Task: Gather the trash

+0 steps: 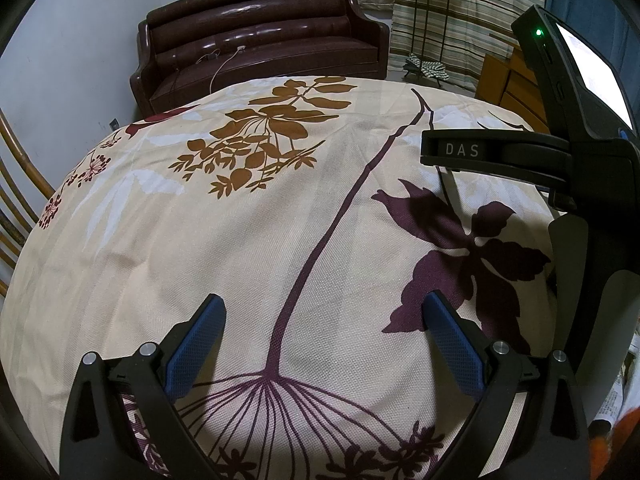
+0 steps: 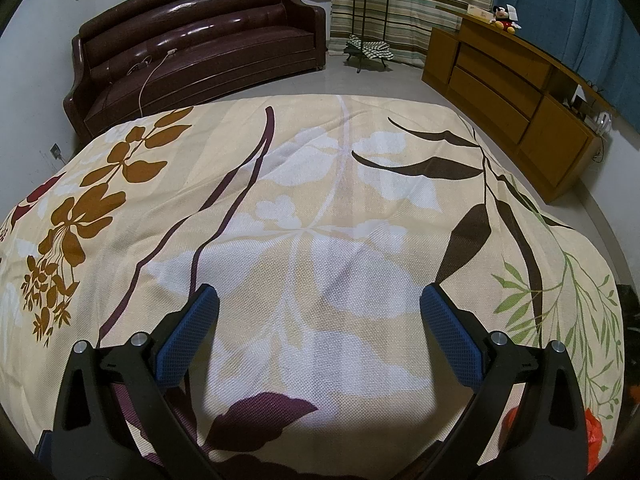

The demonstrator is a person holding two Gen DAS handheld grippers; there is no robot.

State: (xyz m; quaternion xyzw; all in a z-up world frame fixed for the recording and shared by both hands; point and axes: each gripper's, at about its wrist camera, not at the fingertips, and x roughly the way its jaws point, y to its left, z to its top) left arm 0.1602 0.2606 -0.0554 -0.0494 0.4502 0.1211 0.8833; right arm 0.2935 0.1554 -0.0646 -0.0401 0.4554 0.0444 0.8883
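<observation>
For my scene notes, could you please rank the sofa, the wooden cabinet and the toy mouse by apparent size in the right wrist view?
1. Sofa
2. Wooden cabinet, close behind; differing distance makes this unsure
3. Toy mouse, clearly smallest

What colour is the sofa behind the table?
Dark glossy brown sofa, clearest in the right wrist view.

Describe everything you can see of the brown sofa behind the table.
The sofa is dark brown and glossy, leather-like by its look, with a horizontally ribbed backrest and curved, raised arms. It stands on the pale floor against the wall, beyond the far edge of the flowered tablecloth. A white cable trails across its seat.
</observation>
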